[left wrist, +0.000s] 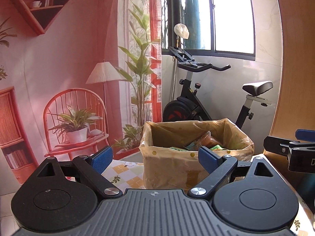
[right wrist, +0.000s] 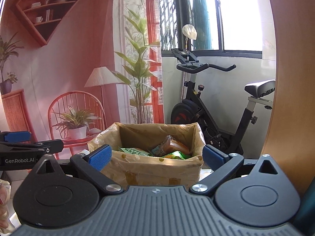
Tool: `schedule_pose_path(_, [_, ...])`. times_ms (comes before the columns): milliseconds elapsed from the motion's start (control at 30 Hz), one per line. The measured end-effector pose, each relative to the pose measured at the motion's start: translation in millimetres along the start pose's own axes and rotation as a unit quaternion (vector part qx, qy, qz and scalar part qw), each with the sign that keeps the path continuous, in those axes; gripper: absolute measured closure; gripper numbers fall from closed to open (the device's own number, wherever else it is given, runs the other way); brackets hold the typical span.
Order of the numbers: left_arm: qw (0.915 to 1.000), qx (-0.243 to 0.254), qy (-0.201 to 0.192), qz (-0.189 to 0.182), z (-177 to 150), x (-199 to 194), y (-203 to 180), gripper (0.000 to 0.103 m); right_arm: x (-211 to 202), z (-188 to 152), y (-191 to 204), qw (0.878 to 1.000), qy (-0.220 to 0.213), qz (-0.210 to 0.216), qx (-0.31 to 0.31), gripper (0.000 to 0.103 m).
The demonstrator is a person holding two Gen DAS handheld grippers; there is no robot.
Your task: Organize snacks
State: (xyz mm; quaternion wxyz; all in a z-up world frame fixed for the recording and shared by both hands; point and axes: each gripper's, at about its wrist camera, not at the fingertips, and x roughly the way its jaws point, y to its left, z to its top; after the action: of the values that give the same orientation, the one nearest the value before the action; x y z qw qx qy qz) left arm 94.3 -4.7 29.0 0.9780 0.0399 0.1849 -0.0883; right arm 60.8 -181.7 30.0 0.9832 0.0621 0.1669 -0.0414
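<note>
Right wrist view shows the snacks lying inside the lined box on the table. Both the left gripper and right gripper hang spread and empty before it, so sorting seems largely done.

Your right gripper has its jaws spread wide with nothing between them. Dead ahead at 12 o'clock sits the plastic-lined box, snack packets piled inside. At 9 o'clock, your left gripper juts in sideways.
</note>
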Motion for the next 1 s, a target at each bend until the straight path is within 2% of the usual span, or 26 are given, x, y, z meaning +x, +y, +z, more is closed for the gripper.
schedule_pose_path(267, [0.9999, 0.005, -0.007, 0.01, 1.6, -15.1, -3.6, 0.009, -18.4, 1.3, 7.3, 1.0, -0.006, 0.016, 0.0, 0.002])
schedule_pose_path(1000, [0.9999, 0.007, -0.009, 0.011, 2.0, -16.3, -7.8, 0.009, -26.0, -1.5, -4.9, 1.0, -0.001, 0.003, 0.019, 0.002])
